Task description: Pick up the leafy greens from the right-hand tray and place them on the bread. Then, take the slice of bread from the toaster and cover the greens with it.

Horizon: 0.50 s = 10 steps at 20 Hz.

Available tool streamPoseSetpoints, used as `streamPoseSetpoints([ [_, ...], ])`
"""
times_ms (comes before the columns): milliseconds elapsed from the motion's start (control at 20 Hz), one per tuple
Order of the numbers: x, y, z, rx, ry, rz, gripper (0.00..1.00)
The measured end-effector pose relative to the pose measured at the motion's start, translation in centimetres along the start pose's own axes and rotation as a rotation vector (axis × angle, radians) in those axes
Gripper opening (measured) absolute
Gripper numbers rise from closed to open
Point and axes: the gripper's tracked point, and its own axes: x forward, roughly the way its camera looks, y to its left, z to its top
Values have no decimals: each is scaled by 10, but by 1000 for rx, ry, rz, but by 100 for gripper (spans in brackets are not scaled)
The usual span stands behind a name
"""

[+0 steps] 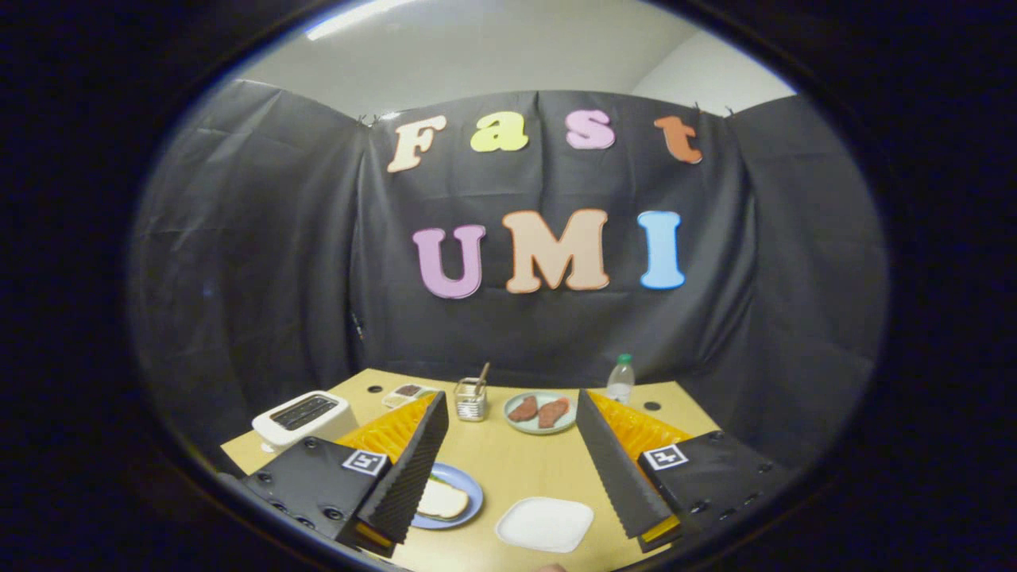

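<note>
My gripper (pixel 511 403) hangs open above the wooden table (pixel 516 469), its two black fingers spread wide with nothing between them. A slice of bread (pixel 442 500) lies on a blue plate (pixel 469 486), partly tucked under the left finger (pixel 413 469). A white square tray (pixel 545 524) sits between the fingers, close below me, and its top looks plain white. The white toaster (pixel 306 417) stands beyond the left finger at the table's left side. Its slots look dark, and I cannot tell what is in them.
A pale green plate (pixel 512 419) with two reddish-brown pieces sits ahead between the fingertips. Beside it stands a small metal holder (pixel 471 400) with a utensil. A small tray (pixel 407 392) with something dark and a green-capped bottle (pixel 620 380) stand near the table's far edge.
</note>
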Motion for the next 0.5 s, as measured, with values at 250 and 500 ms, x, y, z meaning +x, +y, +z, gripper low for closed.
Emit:
streamPoseSetpoints([
  [250,-42,-21,31,-34,-95,-107,100],
  [500,-57,-36,32,-23,-120,-160,100],
])
